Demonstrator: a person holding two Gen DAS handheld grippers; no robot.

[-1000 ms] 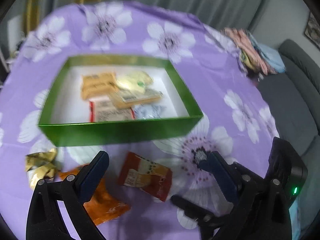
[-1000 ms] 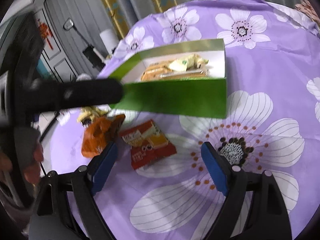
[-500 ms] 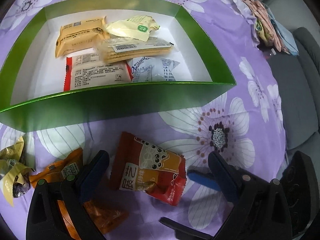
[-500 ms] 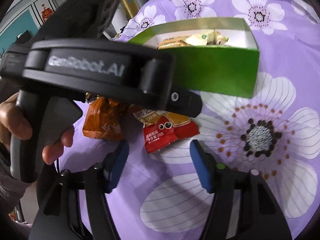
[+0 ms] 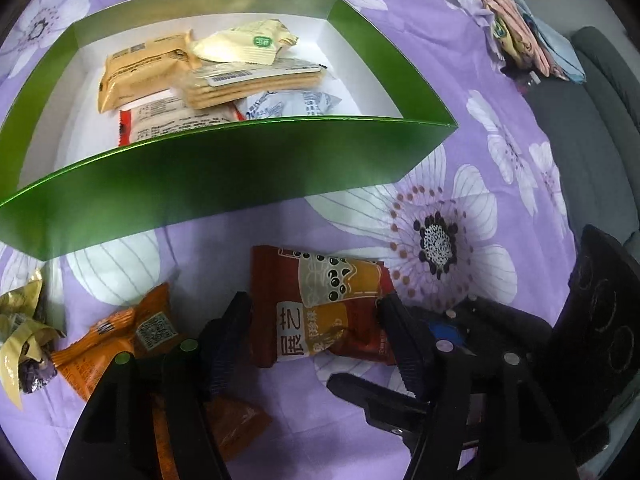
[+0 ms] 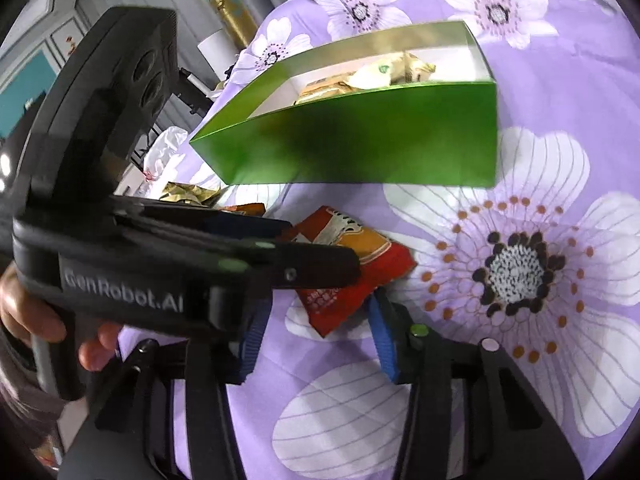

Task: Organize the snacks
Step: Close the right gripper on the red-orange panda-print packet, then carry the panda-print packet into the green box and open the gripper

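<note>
A red and orange snack packet (image 5: 320, 308) lies on the purple flowered cloth in front of the green box (image 5: 224, 176). My left gripper (image 5: 316, 320) is open, with a finger on each side of the packet, close to it or touching it. The packet also shows in the right wrist view (image 6: 352, 264), partly under the left gripper's body. My right gripper (image 6: 316, 332) is open, just behind the packet and apart from it. The box holds several packets (image 5: 216, 76).
An orange packet (image 5: 132, 340) lies left of the red one, partly under my left finger. A gold-wrapped sweet (image 5: 20, 332) lies at the far left. Folded cloths (image 5: 520, 40) sit at the table's far right edge. A grey sofa stands to the right.
My left gripper has come down and forward until its fingers straddle the red packet. My right gripper has moved in closer behind the packet, with its fingers narrower.
</note>
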